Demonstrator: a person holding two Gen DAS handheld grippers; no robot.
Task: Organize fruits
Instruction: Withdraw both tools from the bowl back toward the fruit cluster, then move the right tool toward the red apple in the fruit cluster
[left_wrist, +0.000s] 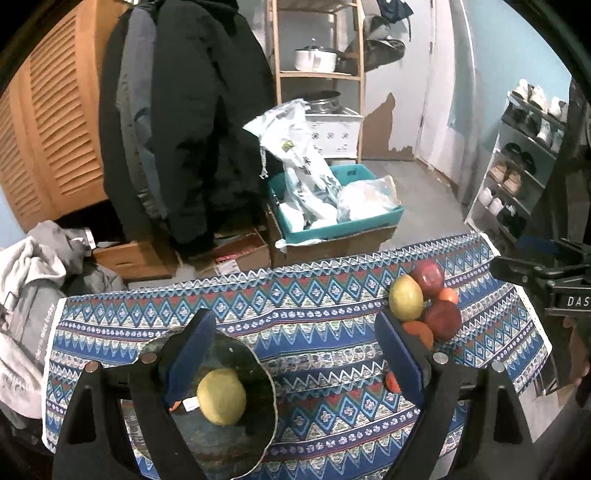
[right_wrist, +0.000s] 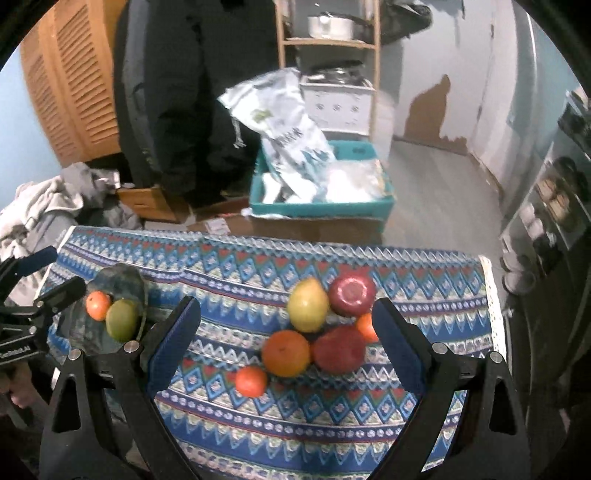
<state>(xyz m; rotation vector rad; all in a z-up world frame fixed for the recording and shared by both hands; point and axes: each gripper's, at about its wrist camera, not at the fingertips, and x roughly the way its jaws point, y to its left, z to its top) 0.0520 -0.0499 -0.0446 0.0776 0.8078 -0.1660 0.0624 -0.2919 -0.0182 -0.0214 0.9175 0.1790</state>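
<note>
The table is covered by a patterned cloth (right_wrist: 332, 424). Near its left edge stands a dark bowl (left_wrist: 255, 435) with a yellow-green fruit (left_wrist: 221, 397) and a small orange one (right_wrist: 98, 305) inside. The other fruits lie in a cluster near the right edge: a yellow pear-like fruit (right_wrist: 307, 309), two red apples (right_wrist: 352, 294) (one behind, one in front), a large orange (right_wrist: 285, 353) and a small mandarin (right_wrist: 251, 381). The left gripper (left_wrist: 295, 369) hangs over the bowl side with jaws wide apart, gripping nothing. The right gripper (right_wrist: 286, 354) is above the cluster, also spread and empty.

Home entryway, hung coats (left_wrist: 184, 122), shoe rack (left_wrist: 517, 162)
</note>
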